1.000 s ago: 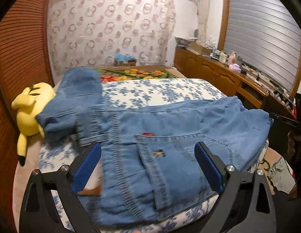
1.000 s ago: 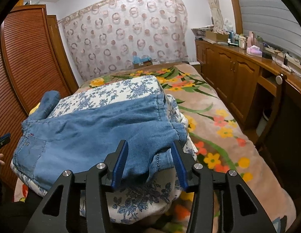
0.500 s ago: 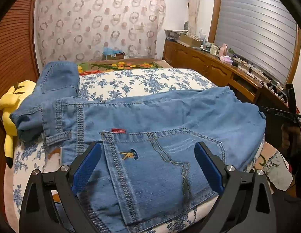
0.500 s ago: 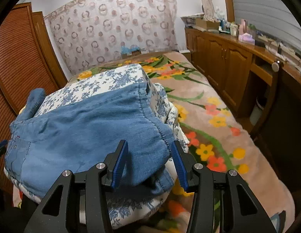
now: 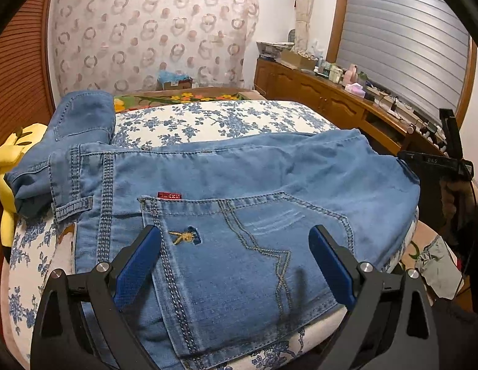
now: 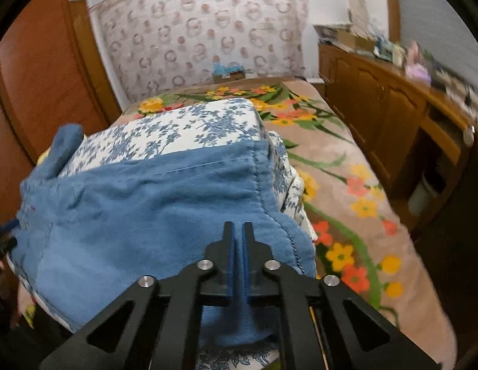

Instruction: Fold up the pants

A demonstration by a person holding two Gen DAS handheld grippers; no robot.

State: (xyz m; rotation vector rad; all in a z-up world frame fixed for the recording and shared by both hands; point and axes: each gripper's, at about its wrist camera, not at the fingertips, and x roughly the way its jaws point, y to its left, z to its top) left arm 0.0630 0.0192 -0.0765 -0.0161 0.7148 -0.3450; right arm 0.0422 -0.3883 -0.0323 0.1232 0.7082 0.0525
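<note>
The pants (image 5: 239,185) lie spread across a blue-flowered cushion (image 5: 208,120) on the bed. The left wrist view shows their waistband and back pocket (image 5: 245,246), with the left claw (image 5: 236,265) wide open over that pocket, gripping nothing. The right wrist view shows the hem end (image 6: 263,185) instead; there the right claw (image 6: 238,231) has just been closing, its jaws now together above the denim; a pinch of cloth cannot be made out.
</note>
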